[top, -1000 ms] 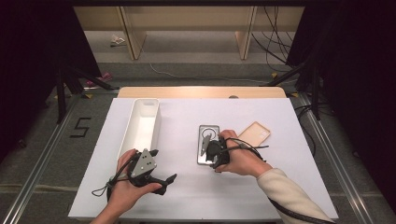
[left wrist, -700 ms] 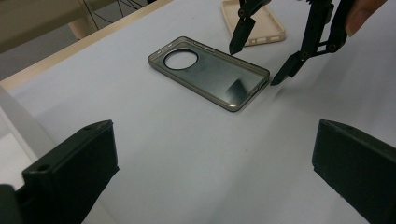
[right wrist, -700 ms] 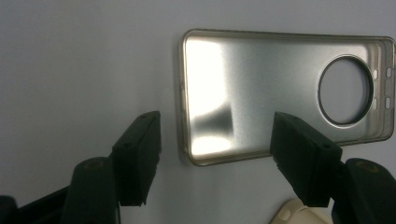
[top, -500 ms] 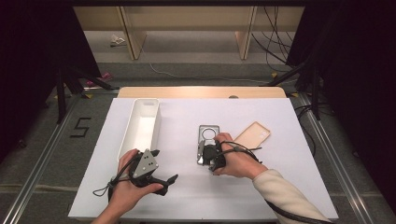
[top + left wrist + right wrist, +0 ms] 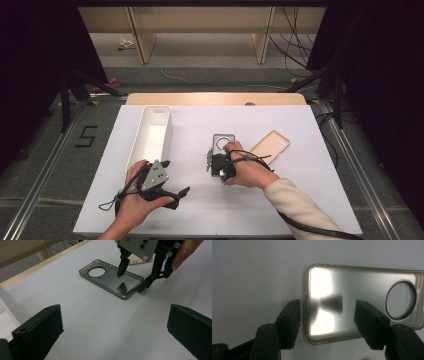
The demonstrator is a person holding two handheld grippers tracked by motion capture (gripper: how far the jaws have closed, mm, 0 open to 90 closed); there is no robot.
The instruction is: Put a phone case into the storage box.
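1. You are at the grasp step: your right gripper (image 5: 216, 161) stands over the near short end of the grey phone case (image 5: 222, 143), which lies flat on the white table (image 5: 300, 200), inner side up, its round camera hole at the far end.

2. Your right gripper's jaws have just been closing, and they now straddle the rim of that end: in the right gripper view one jaw sits just outside the edge of the grey phone case (image 5: 362, 302), the other over its floor. The jaws are partly open; as far as the frames show, the pads do not press on the rim yet, so nothing is held.

3. The left gripper view shows the same thing from the side: the right gripper (image 5: 132, 280) has one tip down inside the grey phone case (image 5: 110, 278) and the other just beyond its end wall.

4. Your next move, as I judge it, calls for closing squarely on that thin wall, then lifting. The rim is low and slick, so a shallow bite may slip off.

5. Your left gripper (image 5: 177, 196) rests near the table's front edge, jaws wide apart and empty, just beside the near end of the white tray (image 5: 142, 145).

6. A tan phone case (image 5: 270, 146) lies just right of the grey one, apart from it.
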